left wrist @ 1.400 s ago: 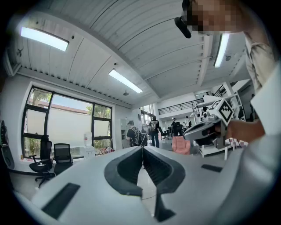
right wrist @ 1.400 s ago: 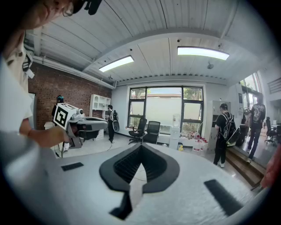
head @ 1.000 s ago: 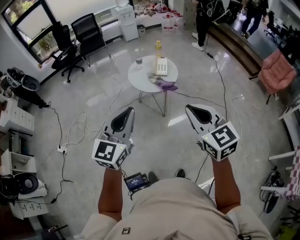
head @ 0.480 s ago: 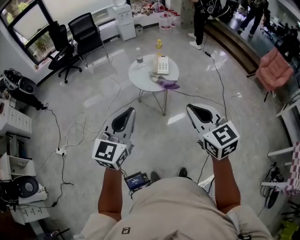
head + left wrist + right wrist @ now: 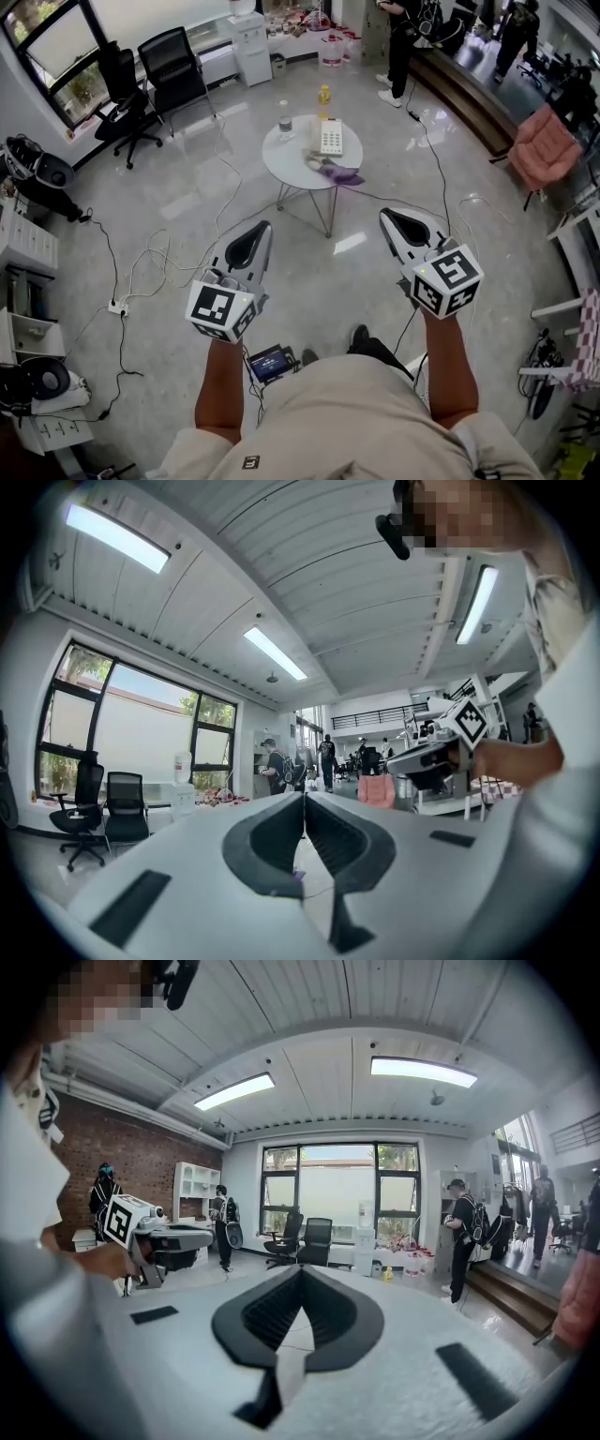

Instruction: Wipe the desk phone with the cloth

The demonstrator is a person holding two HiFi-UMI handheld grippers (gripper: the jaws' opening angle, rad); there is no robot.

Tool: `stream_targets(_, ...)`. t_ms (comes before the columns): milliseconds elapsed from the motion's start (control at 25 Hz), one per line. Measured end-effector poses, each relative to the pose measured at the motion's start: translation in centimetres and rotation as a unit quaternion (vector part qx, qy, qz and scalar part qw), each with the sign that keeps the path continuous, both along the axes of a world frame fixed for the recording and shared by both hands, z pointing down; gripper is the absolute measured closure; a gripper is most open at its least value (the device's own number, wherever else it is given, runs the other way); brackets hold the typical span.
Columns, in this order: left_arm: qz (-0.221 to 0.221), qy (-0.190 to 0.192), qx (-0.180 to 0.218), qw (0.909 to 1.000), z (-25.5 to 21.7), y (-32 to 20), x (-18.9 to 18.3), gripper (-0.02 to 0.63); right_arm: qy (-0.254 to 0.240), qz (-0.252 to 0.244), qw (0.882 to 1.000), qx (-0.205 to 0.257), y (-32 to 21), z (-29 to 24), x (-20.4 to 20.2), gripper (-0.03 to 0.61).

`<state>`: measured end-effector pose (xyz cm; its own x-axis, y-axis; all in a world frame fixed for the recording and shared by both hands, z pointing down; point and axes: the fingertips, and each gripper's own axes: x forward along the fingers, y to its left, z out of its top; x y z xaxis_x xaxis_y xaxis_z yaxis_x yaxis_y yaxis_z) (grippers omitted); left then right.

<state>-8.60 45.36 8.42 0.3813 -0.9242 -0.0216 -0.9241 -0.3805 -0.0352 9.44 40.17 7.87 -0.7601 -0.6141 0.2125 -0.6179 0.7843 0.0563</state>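
Lying well beyond left gripper (image 5: 262, 227) and right gripper (image 5: 385, 216), both clenched empty, are desk phone (image 5: 330, 137) and cloth (image 5: 339, 172).

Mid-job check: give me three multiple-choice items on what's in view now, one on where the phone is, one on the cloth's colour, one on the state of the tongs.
1. The desk phone sits:
A) on a sofa
B) on the round table
C) in a box

2. The cloth is:
A) purple
B) yellow
C) green

3. The left gripper and right gripper have their tongs:
A) both wide open
B) shut on the cloth
C) both shut, empty

Answers:
1 B, the phone lies on the white tabletop next to the cloth.
2 A, it shows purple against the white top.
3 C, each gripper view shows the tips meeting with nothing between them.
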Motion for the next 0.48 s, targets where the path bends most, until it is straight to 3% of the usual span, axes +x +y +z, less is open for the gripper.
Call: stream_targets(480, -0.022, -0.009, -0.028, 0.9993, 1.8, -5.3, -1.2, 0.604, -0.015, -0.014, 1.000, -0.018, -7.7, 1.5, -1.0, 0.584)
